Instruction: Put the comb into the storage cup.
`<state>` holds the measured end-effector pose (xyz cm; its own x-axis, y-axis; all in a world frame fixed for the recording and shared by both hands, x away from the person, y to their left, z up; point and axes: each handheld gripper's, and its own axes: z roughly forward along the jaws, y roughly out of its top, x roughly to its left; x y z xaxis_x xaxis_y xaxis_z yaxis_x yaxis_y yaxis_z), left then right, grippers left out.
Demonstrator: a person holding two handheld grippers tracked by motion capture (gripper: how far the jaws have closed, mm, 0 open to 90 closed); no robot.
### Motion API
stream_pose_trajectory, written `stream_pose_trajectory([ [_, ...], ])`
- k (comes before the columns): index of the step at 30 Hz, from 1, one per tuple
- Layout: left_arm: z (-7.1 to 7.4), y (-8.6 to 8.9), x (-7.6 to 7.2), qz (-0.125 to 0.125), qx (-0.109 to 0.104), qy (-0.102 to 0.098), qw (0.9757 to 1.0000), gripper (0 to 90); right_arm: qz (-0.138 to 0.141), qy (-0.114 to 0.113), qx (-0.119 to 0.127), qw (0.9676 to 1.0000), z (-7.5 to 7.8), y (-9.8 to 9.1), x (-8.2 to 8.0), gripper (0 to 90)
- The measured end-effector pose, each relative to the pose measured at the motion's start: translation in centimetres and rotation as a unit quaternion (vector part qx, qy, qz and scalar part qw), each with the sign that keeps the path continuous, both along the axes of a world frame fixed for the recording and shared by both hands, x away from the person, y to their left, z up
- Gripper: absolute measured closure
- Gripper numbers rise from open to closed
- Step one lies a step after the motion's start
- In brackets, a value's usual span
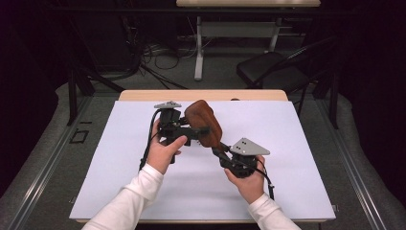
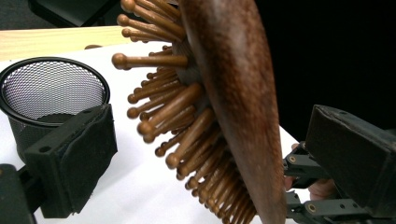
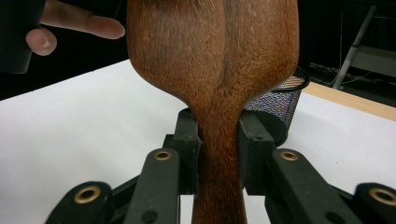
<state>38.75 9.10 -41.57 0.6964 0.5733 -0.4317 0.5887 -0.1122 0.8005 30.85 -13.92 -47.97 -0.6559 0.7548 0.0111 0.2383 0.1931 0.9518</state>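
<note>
Hairbrush [image 1: 203,122] up off the sheet right now, a wooden paddle type, held in the air between both hands over the middle of the white sheet [image 1: 297,191].

Right gripper [image 3: 219,149] has it: jaws closed in tight on the narrow neck, one pad each side of the handle [image 3: 219,186], just below where the head flares. Solid-looking clamp, brush back facing that camera, head standing up and away from the jaws.

Left gripper [image 2: 205,154] is a diff story. Jaws wide apart, straddling the head: one pad on the pin side, other pad on the smooth back, neither touching wood as far as I can tell. Wooden pins [image 2: 173,112] point toward the near pad, w/ a gap between.

Judgement on the step: looks like a handover or a two-point hold, left side about to take the head. To do it well, keep the right clamp steady and don't twist. Bring the left pads square to the head, not angled, so the pin-side pad lands on many pin tips at once rather than bending one. Close slow; curved polished back could slip.

Mesh cup [image 2: 51,93] stands on the sheet behind the brush, well below it, prob. the drop spot. Keep the head clear of its rim till the grip's settled.
</note>
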Motion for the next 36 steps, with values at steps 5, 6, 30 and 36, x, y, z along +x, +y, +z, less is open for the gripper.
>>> stream_pose_trajectory([
  [5,0.01,0.03,0.32,0.004,-0.005,0.008,0.9999,2.2,0.0,0.0,-0.001,1.0,0.0,0.0,0.0,72.1],
  [6,0.02,0.06,0.37,0.003,-0.005,0.008,1.0,2.2,0.0,0.0,-0.001,1.0,0.0,0.0,-0.01,72.2],
  [30,0.63,0.09,0.9,-0.016,0.008,0.012,0.9998,15.8,0.004,-0.004,-0.005,1.0,-0.14,0.18,-0.15,72.2],
  [36,0.47,-0.14,0.95,-0.02,0.005,0.02,0.9996,20.0,0.005,-0.006,-0.009,0.9999,-0.25,0.21,-0.18,72.2],
])
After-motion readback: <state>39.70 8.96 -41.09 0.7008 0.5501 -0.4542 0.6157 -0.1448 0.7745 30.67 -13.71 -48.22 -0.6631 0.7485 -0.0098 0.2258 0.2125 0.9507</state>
